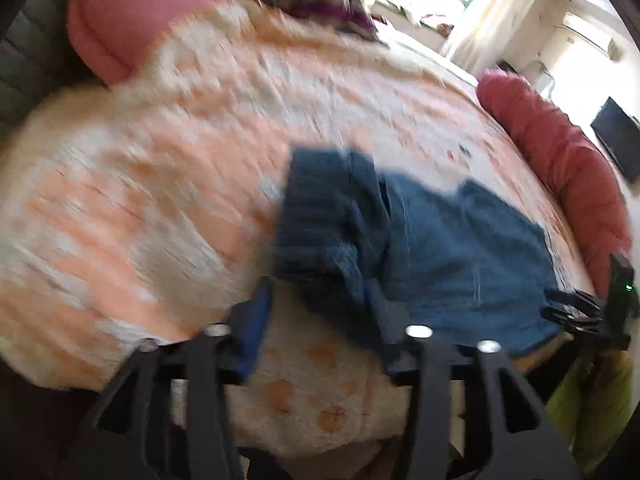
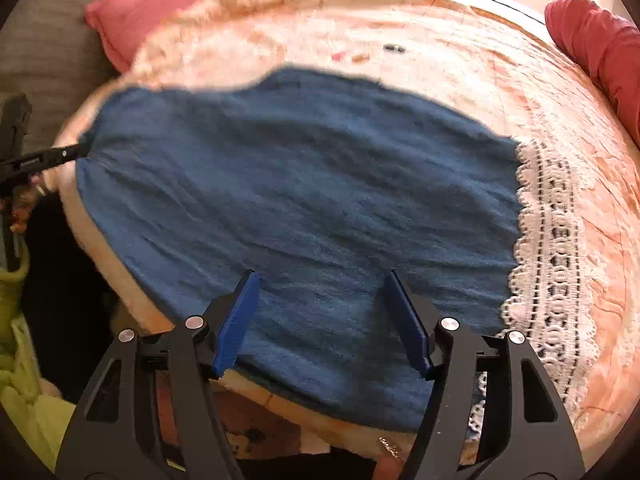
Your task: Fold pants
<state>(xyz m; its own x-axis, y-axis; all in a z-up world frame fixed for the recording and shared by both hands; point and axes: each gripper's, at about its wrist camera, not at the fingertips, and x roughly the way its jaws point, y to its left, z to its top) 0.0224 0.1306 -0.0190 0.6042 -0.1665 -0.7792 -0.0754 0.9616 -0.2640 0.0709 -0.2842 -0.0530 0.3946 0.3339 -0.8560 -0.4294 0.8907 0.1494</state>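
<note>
Blue pants [image 1: 440, 248] lie spread flat on the bed near its front edge, blurred in the left wrist view. From the right wrist they fill the middle of the picture as blue cloth [image 2: 300, 184], with a white lace hem [image 2: 552, 240] at the right. My right gripper [image 2: 322, 280] hovers open over the near part of the cloth, its blue pads clear of it. It also shows as the right gripper [image 1: 592, 312] at the pants' right end. My left gripper [image 1: 320, 308] stands open at the pants' left edge, with only blanket between its fingers. The left gripper [image 2: 48, 160] reaches in from the left, its tip at the cloth's edge.
An orange and cream blanket [image 1: 140, 180] covers the bed. A pink pillow [image 1: 128, 20] lies at the back left and a red cushion [image 1: 560, 160] along the right side. Green cloth [image 2: 16, 340] hangs below the bed's edge. Small items [image 2: 394, 49] lie behind the pants.
</note>
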